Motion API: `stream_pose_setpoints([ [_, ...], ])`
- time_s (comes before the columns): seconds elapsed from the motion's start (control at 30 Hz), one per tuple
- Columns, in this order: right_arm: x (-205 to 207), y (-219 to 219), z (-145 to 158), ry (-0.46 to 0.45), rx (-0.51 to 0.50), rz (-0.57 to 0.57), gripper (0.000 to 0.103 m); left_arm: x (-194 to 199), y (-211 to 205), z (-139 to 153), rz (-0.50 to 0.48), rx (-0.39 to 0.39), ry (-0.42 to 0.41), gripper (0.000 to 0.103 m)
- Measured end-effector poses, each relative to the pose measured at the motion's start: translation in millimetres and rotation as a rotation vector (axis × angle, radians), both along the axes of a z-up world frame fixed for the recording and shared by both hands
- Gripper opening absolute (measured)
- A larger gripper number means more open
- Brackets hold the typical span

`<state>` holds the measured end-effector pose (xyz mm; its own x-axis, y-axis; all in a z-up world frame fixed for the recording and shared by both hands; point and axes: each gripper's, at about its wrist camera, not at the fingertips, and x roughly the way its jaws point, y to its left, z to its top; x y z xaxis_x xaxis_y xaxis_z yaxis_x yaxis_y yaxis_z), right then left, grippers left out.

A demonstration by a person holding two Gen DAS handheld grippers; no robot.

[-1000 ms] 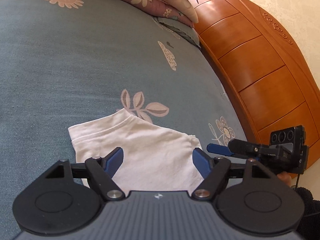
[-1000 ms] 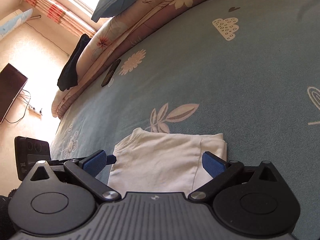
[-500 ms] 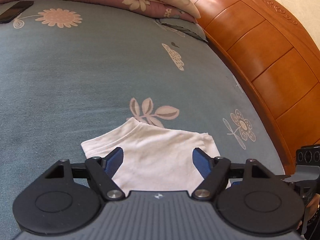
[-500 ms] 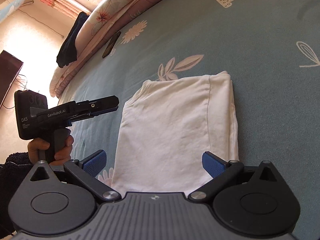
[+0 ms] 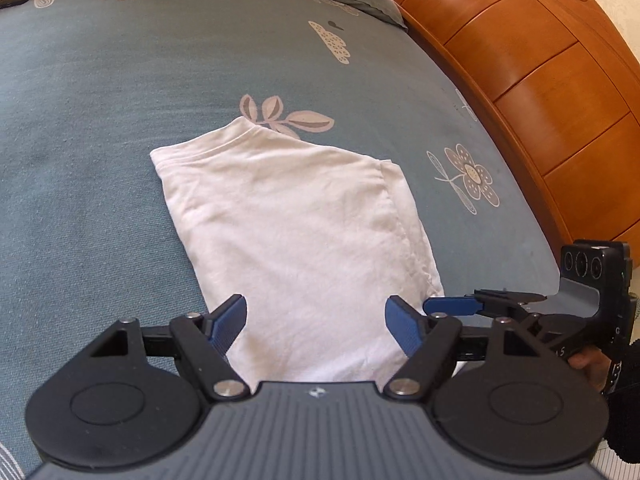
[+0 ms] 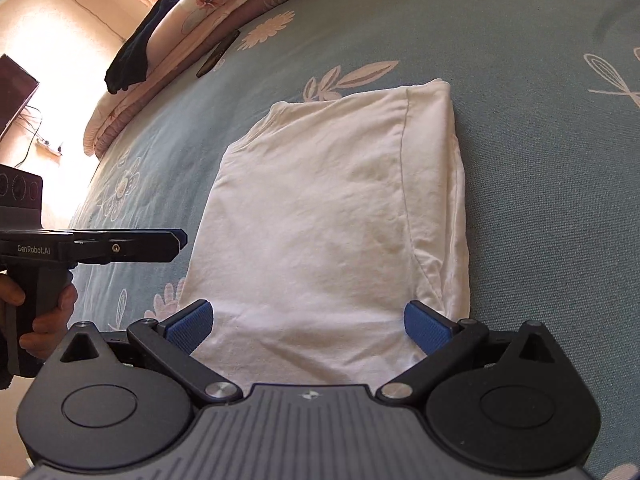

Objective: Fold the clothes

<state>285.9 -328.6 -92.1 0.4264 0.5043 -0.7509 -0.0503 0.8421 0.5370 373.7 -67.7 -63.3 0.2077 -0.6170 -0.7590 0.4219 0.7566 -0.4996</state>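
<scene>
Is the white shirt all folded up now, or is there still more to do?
Mostly done, it looks like: the white cotton shirt lies in a neat flat rectangle on the blue-grey flowered bedsheet, sleeve tucked under. Nothing is in hand: the left gripper and right gripper are both open, with no cloth pinched. Possibly one more fold remains; no other clothes to fold are clearly visible.

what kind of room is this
Most likely a bedroom: a folded white shirt lies on a bed sheet printed with flowers, beside a wooden headboard, with a rolled quilt along the far edge.
</scene>
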Motion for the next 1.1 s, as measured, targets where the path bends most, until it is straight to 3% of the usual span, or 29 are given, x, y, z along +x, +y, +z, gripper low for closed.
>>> stream_pose_setpoints([
  [0.13, -2.9, 2.9, 12.4, 0.031, -0.005, 0.018, 0.103, -11.3, 3.8, 6.2, -0.006, -0.093, 0.039, 0.076],
  [0.3, -17.6, 16.2, 13.8, 0.049, 0.013, 0.06, 0.103, -31.4, -1.4, -5.7, -0.028, -0.126, 0.086, 0.076],
  [0.37, -20.9, 21.4, 4.6, 0.094, -0.018, 0.062, 0.103, -36.2, 0.0, -17.7, -0.005, -0.092, 0.105, 0.075],
  [0.53, -32.5, 19.3, 17.7, 0.074, -0.073, 0.066, 0.103, -43.4, 18.7, -5.7, 0.072, -0.095, 0.07, 0.075],
  [0.73, -35.3, 11.9, 25.3, 0.076, -0.062, 0.072, 0.103, -53.3, 0.3, 1.4, -0.023, -0.096, 0.083, 0.076],
  [0.83, -35.5, 10.5, 20.9, 0.101, -0.096, 0.073, 0.103, -57.7, -6.6, -17.9, -0.02, -0.053, 0.161, 0.076],
  [0.93, -37.3, 8.1, 17.7, 0.122, -0.107, 0.079, 0.103, -64.3, -8.0, -21.8, 0.002, -0.013, 0.183, 0.075],
  [1.1, -38.8, 3.5, 19.3, 0.126, -0.077, 0.075, 0.103, -66.9, -24.8, 2.9, -0.019, 0.032, 0.145, 0.076],
])
